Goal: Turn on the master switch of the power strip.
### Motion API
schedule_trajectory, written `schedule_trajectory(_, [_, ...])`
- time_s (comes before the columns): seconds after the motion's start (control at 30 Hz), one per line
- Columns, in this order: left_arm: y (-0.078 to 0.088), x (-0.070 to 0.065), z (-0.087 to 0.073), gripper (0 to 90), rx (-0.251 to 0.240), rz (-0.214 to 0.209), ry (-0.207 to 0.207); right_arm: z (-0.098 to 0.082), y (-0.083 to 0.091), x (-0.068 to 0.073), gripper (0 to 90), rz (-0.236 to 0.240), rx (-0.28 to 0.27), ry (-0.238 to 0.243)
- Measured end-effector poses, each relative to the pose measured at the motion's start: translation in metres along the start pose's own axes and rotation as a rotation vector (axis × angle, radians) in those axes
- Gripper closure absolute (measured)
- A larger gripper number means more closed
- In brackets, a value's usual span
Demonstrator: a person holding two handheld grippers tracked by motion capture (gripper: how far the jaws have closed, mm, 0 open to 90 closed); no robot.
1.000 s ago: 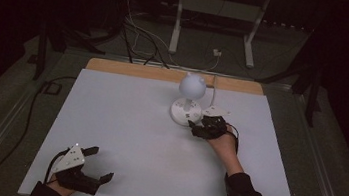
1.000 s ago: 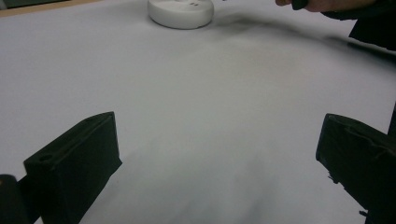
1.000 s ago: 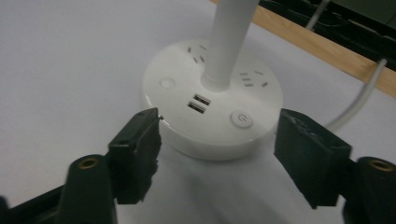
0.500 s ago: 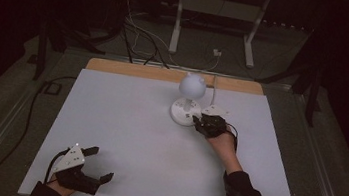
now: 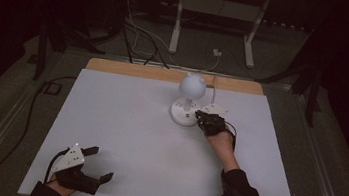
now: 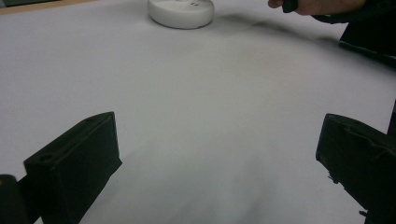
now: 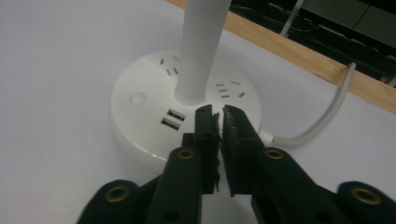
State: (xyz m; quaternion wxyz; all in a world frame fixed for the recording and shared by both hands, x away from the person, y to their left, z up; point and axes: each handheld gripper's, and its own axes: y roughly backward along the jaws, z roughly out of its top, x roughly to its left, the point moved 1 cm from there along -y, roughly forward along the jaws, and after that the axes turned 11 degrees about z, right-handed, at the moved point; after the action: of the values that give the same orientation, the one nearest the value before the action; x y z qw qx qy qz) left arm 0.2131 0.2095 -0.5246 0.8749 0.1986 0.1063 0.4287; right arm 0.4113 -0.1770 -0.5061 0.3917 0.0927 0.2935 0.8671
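Right gripper view: right gripper [image 7: 218, 112] fingers nearly closed over lamp base [image 7: 140, 123] (left gripper [image 5: 85, 161] fingers wide).

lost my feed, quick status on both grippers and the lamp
Left gripper open, resting near table edge. Right gripper shut, empty, tips over lamp base. Lamp upright, cord trailing back.

A white desk lamp [image 5: 190, 100] stood upright toward the far middle of the white worktop [image 5: 122, 137]. Its round, flat base [image 7: 154, 121] carried a slim white stem [image 7: 201, 46] topped by a globe-shaped head [image 5: 192, 85]. The base's top held a round button [image 7: 137, 98], two USB ports [image 7: 172, 118] and several socket slots. A white cord [image 7: 322, 121] left the base toward the worktop's far wooden edge.
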Motion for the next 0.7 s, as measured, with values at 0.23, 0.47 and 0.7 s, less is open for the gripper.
schedule_trajectory(0.23, [0.001,0.000,0.000,0.1,-0.003,-0.001,0.001,0.005,-0.005,-0.002,90.0,-0.012,0.007,0.000])
schedule_trajectory(0.47, [0.001,0.000,0.000,0.1,0.002,-0.004,-0.001,0.005,-0.012,-0.002,90.0,-0.014,0.015,0.007])
schedule_trajectory(0.7, [0.001,0.000,0.000,0.1,-0.002,-0.003,-0.003,0.002,-0.018,-0.008,90.0,-0.015,0.029,-0.015])
